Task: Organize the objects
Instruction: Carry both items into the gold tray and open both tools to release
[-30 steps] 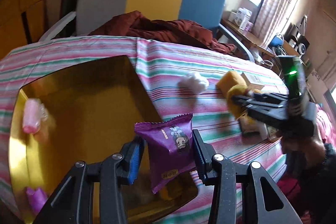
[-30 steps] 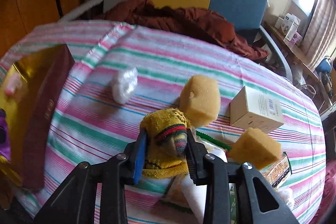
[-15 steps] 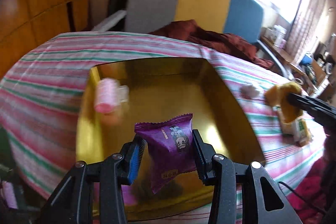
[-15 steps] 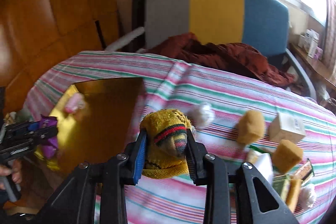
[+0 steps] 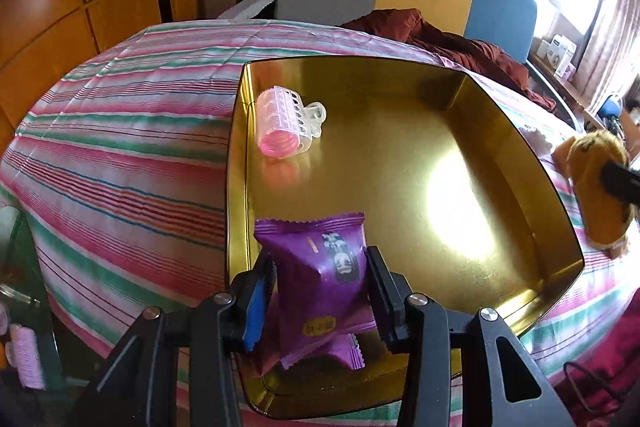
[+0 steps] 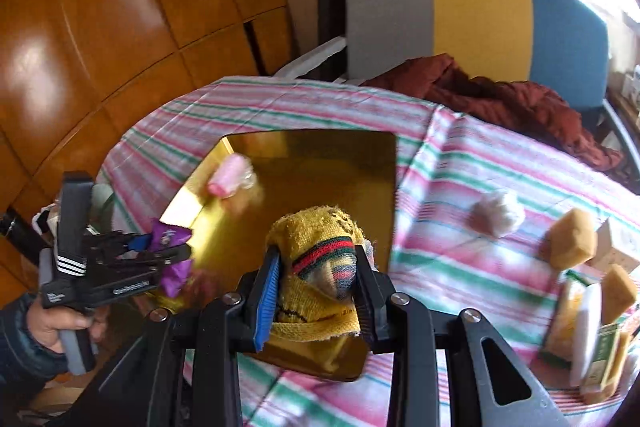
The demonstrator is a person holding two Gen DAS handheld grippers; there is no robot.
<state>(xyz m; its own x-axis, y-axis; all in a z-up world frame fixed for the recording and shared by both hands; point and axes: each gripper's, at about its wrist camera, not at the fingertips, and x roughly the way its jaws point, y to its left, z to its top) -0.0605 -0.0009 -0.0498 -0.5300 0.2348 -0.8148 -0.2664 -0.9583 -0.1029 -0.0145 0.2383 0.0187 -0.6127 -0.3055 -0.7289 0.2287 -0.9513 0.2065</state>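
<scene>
Striped pink, green and white cloth covers the tabletop [image 5: 120, 155], with a grey, yellow and blue chair [image 6: 472, 15] behind it and a rust-red garment [image 6: 500, 103] draped at its far edge. On the cloth sits a shallow gold tray [image 5: 516, 147] holding a pink hair roller [image 5: 282, 127] near its far left corner. The left claw [image 5: 320, 299] pinches a purple snack packet [image 5: 324, 275] over the tray's near left part. The right claw [image 6: 318, 291] grips a rolled yellow knitted sock [image 6: 316, 247] with red and green bands, over the tray's near right edge. To the right on the cloth lie a white fluffy ball [image 6: 498, 213], yellow sponges [image 6: 572, 239] and small boxes [image 6: 600, 359], well apart from the tray.
</scene>
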